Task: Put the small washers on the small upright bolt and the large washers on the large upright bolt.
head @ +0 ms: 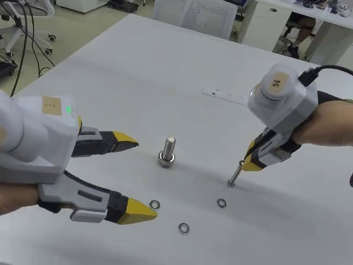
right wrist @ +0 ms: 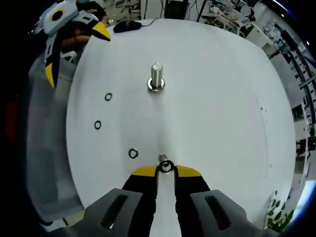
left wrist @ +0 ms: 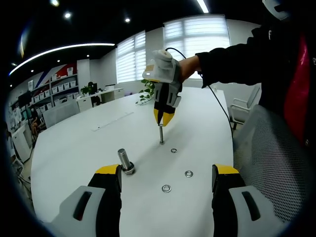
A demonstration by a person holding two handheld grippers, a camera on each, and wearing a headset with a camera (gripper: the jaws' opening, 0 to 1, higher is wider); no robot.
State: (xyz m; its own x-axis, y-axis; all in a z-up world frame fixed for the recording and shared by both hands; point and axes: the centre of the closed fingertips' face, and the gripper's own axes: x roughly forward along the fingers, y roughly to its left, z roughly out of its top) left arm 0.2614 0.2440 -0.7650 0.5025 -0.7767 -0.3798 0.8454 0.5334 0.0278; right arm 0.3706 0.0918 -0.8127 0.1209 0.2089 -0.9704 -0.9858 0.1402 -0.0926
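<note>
Two yellow-tipped jaws of the right gripper (right wrist: 166, 172) were clenched on a small washer (right wrist: 166, 167), gripped by its rim and held directly over the top of the small upright bolt (head: 235, 175). Whether the hole had caught the thread yet could not be told. That bolt stood toward the right side of the table (head: 138, 66), and the large upright bolt (head: 167, 151) stood well apart from it, nearer the middle. Three loose washers (head: 183, 228) lay flat between the bolts and the near edge, one near the small bolt's foot and one just beside a jaw tip of the left gripper (head: 147, 179). The left gripper's jaws were spread wide, grasping nothing, pointed toward the large bolt.

The thin bolt seemed to rest only on its own head, so a sideways nudge from the jaws would likely topple it. Let go off-centre, the washer could glance off the tip and roll toward the table's edge.
</note>
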